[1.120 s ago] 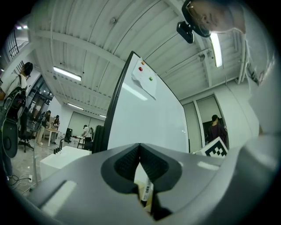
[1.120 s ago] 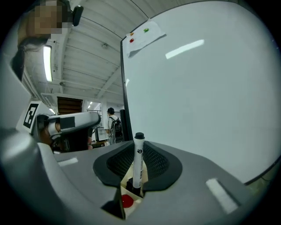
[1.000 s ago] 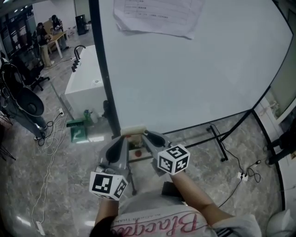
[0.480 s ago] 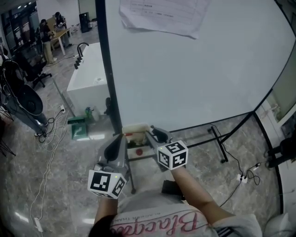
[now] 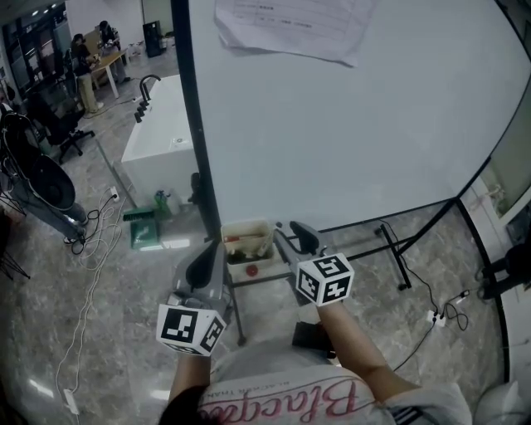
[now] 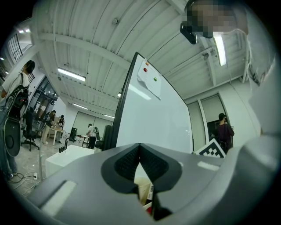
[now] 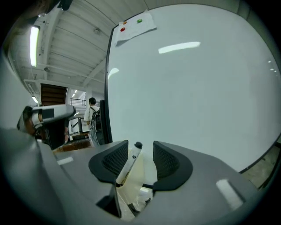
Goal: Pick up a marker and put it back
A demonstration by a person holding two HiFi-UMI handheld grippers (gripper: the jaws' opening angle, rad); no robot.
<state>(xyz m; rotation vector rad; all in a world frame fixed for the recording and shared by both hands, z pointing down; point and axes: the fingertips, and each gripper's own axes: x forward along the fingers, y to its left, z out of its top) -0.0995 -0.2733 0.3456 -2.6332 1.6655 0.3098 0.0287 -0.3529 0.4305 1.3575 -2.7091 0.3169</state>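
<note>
1. Right gripper (image 7: 141, 151) is opening its jaws at the lower centre of its own view. It is gripping nothing. A white marker with a black cap (image 7: 131, 161) is standing between the ribbed pads, close to the left pad, with a clear gap to the right one.
2. The marker is leaning, cap upward, inside a cream plastic box (image 7: 142, 178) just beyond the jaws.
3. In the head view, that box (image 5: 247, 225) is sitting at the centre of the frame, at the foot of a large white whiteboard (image 5: 357, 124). The right gripper (image 5: 300, 235) is hovering just to its right.
4. Left gripper (image 6: 139, 147) is pressing its jaws together on nothing at the lower centre of its view. In the head view it (image 5: 214, 253) is hanging just left of the box.
5. A white paper sheet (image 5: 290, 25) is hanging at the top of the board.
</note>
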